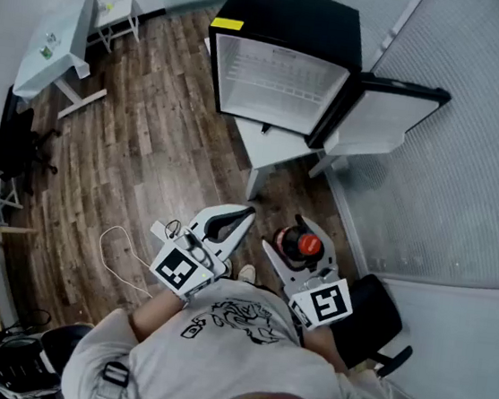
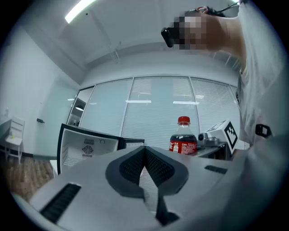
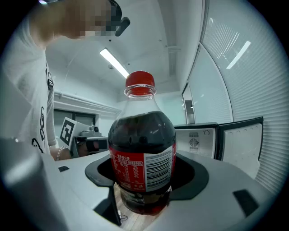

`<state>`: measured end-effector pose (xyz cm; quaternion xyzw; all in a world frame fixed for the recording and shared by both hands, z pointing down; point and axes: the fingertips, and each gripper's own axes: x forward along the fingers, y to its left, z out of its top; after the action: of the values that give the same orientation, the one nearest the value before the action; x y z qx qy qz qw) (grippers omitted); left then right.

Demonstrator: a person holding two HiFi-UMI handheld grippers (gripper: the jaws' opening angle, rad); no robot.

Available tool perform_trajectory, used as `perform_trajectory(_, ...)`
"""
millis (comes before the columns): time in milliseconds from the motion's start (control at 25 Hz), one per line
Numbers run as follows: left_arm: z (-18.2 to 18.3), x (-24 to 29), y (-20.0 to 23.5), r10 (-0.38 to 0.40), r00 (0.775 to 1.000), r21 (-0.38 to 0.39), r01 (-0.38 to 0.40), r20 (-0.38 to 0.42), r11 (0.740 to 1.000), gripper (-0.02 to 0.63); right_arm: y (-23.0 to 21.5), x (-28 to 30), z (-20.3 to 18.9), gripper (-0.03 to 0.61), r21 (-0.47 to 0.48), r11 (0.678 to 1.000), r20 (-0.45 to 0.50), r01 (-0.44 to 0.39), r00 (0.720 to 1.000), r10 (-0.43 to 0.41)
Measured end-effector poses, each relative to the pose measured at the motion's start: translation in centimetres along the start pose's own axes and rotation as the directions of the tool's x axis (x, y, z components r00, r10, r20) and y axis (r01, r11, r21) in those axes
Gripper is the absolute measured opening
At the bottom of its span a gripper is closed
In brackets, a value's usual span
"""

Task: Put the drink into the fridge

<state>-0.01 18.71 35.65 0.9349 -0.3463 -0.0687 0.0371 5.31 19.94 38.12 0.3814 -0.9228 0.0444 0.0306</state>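
A cola bottle [image 1: 299, 246] with a red cap stands upright between the jaws of my right gripper [image 1: 302, 246], close in front of the person's chest. In the right gripper view the bottle [image 3: 142, 153] fills the gap and both pads press on its labelled body. My left gripper [image 1: 233, 222] is held beside it, to the left, shut with nothing in it; its pads meet in the left gripper view [image 2: 144, 153], where the bottle [image 2: 183, 140] shows at the right. The black fridge [image 1: 280, 62] stands ahead with its white inside bare and its door [image 1: 382, 115] swung open to the right.
The fridge sits on a low white table [image 1: 278, 148]. At the far left stand a white desk [image 1: 57, 39], a white chair [image 1: 111, 1] and a black office chair [image 1: 4, 141]. A white cable [image 1: 121, 255] lies on the wood floor. A black chair [image 1: 374, 322] stands right, by a glass wall [image 1: 469, 176].
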Motion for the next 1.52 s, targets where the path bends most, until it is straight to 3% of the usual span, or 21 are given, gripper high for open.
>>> perform_trajectory(880,0.4,-5.2,3.6,-0.043,0.999,-0.030,0.043,-0.015,0.999,0.002,4.4,4.0,0.9,0.322,0.015,0.999,0.003,0.045,0.999,-0.045)
perform_trajectory(1520,0.7,-5.0,7.1,-0.023,1.000,-0.020,0.023,0.003,1.000,0.002,3.6,7.8,1.7,0.322,-0.012,1.000,0.022,0.017,1.000,-0.016)
